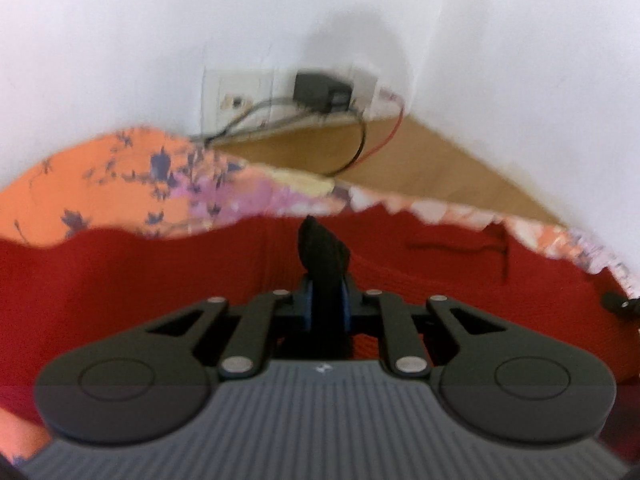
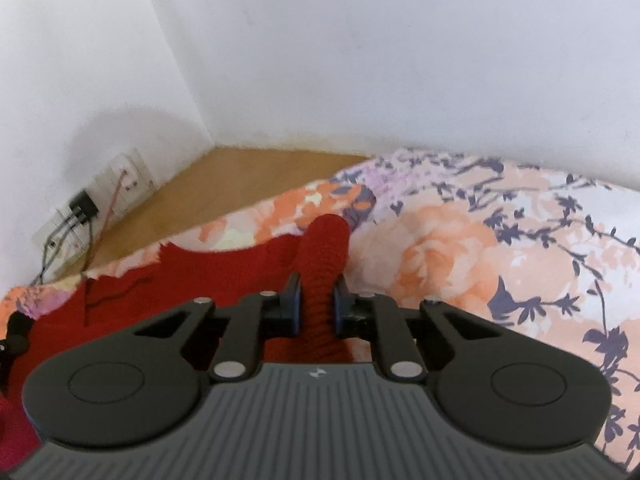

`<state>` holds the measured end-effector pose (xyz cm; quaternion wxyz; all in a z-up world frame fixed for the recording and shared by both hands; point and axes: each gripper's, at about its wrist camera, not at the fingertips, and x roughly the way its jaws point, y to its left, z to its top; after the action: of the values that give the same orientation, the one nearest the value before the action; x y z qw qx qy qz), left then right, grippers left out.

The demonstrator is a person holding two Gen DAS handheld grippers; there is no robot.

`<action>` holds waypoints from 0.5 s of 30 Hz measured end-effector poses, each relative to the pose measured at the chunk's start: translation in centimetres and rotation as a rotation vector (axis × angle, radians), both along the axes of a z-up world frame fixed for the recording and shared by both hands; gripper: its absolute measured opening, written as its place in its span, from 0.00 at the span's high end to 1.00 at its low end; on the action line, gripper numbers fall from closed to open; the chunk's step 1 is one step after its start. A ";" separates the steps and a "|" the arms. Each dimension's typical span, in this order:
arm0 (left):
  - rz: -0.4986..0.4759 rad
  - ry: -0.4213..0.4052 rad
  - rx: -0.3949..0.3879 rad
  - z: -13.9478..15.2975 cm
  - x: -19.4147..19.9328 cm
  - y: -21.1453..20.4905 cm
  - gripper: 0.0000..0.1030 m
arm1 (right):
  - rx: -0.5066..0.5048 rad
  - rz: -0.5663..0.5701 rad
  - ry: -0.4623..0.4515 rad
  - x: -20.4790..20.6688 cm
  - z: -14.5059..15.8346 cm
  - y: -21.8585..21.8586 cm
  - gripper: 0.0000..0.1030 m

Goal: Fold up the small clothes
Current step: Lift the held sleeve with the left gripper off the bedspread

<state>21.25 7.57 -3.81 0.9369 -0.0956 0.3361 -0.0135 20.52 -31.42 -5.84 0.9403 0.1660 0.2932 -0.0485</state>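
A red knitted garment [image 2: 224, 280] is being pinched by the right gripper [image 2: 317, 304]; a dark piece [image 1: 322, 252] by the left gripper [image 1: 326, 308]. Folding is judged barely begun.

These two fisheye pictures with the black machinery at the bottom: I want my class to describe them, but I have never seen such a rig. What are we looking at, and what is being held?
Each picture comes from a camera on a hand-held gripper, looking forward along its two fingers; a person holds one in each hand. The left view shows the left gripper shut on a dark piece of cloth. The right view shows the right gripper shut on a bunched fold of a red knitted garment. The garment lies on a floral bedsheet. Behind are white walls, a wooden floor and a wall socket with a black plug.
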 end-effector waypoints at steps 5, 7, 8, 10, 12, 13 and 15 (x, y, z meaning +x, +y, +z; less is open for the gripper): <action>0.008 0.033 0.023 -1.4 0.3 0.0 0.79 | 0.005 -0.006 0.037 0.3 -0.8 -0.4 0.78; 0.009 0.041 0.061 -1.2 0.3 -0.4 0.66 | 0.001 -0.002 0.045 0.3 -0.9 -0.4 0.61; 0.015 0.045 0.080 -1.1 0.2 -0.5 0.65 | -0.003 -0.006 0.047 0.3 -0.9 -0.4 0.58; 0.015 0.056 0.081 -0.7 -0.1 -0.5 0.63 | -0.008 -0.014 0.045 0.0 -0.5 -0.2 0.44; 0.024 0.068 0.079 -0.2 -0.5 -0.2 0.63 | 0.008 -0.015 0.040 -0.4 0.0 0.0 0.39; 0.034 0.075 0.083 0.1 -0.9 0.0 0.62 | 0.023 -0.009 0.033 -0.8 0.4 0.1 0.37; 0.057 0.081 0.092 0.9 -1.8 0.7 0.61 | 0.035 0.001 0.022 -1.5 1.2 0.5 0.34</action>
<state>19.47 8.25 -2.95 0.9259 -0.0625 0.3712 0.0326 18.98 -30.94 -4.67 0.9340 0.1816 0.3044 -0.0450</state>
